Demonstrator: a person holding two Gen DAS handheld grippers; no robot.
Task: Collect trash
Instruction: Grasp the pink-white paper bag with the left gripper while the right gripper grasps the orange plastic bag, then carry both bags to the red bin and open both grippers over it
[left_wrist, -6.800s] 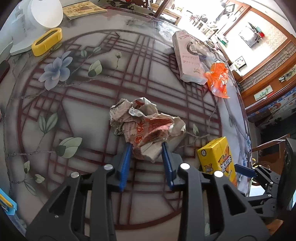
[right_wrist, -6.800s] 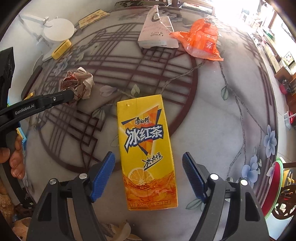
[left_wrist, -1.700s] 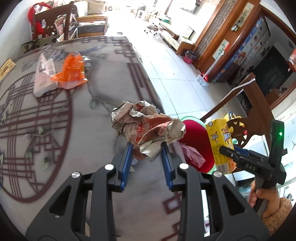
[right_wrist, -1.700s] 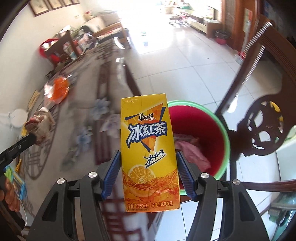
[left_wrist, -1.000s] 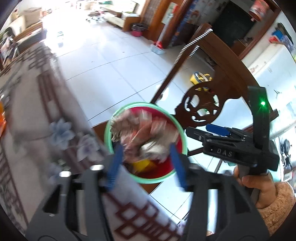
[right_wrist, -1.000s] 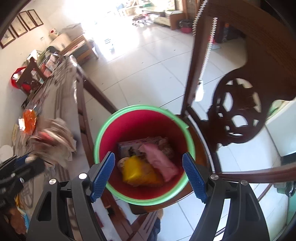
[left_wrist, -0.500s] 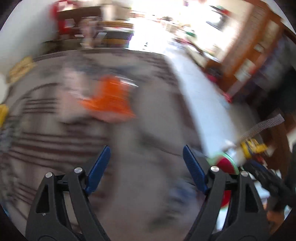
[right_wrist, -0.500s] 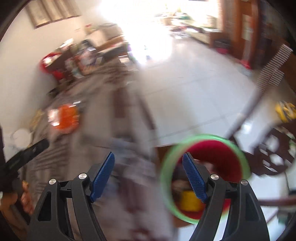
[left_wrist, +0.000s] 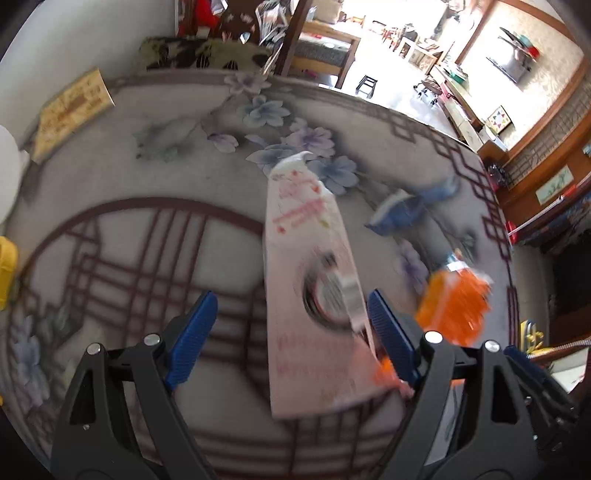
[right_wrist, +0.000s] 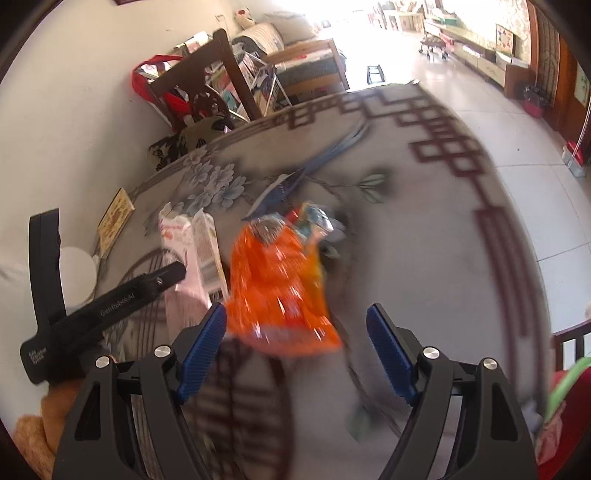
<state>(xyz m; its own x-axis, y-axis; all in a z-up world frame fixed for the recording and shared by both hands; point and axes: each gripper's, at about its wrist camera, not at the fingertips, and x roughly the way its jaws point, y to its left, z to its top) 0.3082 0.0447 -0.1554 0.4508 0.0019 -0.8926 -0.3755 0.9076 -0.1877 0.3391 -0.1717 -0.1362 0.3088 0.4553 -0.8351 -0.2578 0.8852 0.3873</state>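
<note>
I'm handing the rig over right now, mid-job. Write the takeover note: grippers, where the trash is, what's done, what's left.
Left gripper: open, jaws have just been opening, nothing gripped; it hangs over the pink-and-white carton lying on the table.
Right gripper: open and empty, above the orange wrapper.
Also on the table: a blue wrapper beyond the carton.
Bin: only its green rim shows, at the right wrist view's lower right edge.
Done: the crumpled paper and yellow drink carton held earlier are gone from the jaws.
Left: carton, orange wrapper and blue wrapper into the bin.
</note>
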